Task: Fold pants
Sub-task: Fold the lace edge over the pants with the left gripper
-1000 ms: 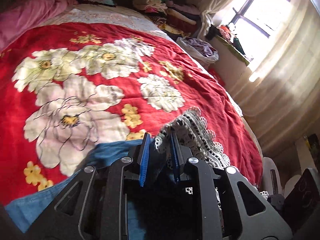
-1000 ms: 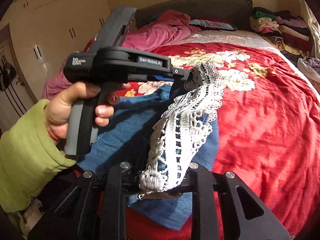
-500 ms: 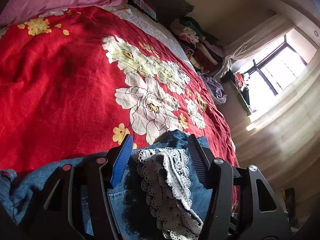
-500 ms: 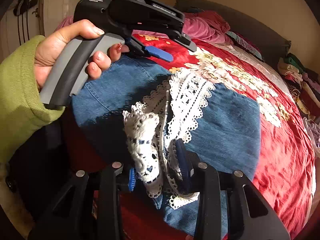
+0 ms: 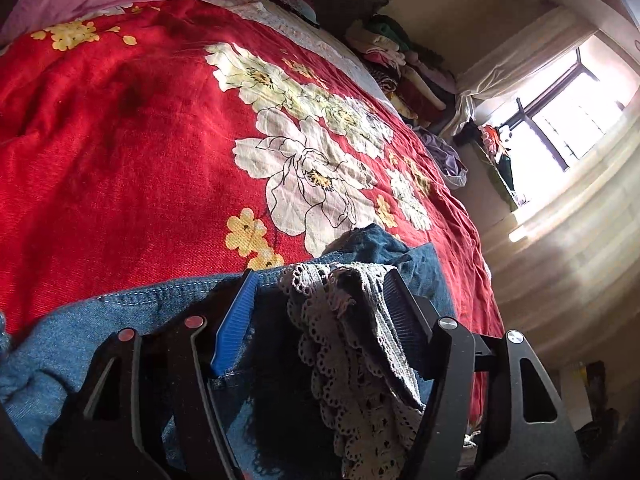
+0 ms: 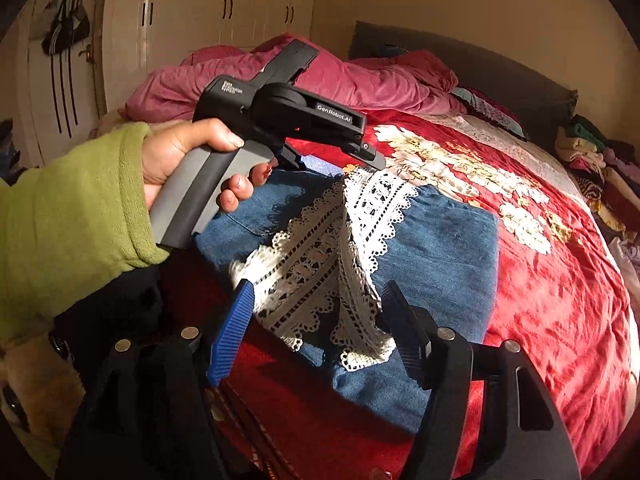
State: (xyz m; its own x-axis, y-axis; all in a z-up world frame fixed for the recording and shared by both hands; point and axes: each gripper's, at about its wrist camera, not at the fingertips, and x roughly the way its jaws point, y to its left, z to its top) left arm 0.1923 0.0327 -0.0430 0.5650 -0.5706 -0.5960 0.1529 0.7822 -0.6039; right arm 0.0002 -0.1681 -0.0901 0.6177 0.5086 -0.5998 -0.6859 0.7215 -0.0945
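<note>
The blue denim pants [image 6: 440,236] with a white lace hem [image 6: 324,268] lie folded on the red flowered bedspread [image 6: 560,280]. My right gripper [image 6: 316,292] is open, its jaws wide on either side of the lace, not clamping it. My left gripper [image 5: 320,280] is open too, with the lace [image 5: 352,352] draped loosely between its jaws over the denim [image 5: 80,344]. In the right wrist view the left gripper [image 6: 344,160], held by a hand in a green sleeve, hovers at the far end of the lace.
A pink quilt [image 6: 320,76] is heaped at the head of the bed. Stacked clothes [image 6: 600,164] lie along the bed's far right side. A wardrobe [image 6: 180,20] stands at the back left. A bright window [image 5: 560,120] is to the right.
Both grippers opened and let go of the lace hem. The pants, held up a second ago, now lie on the bed with the lace draped over the denim.
</note>
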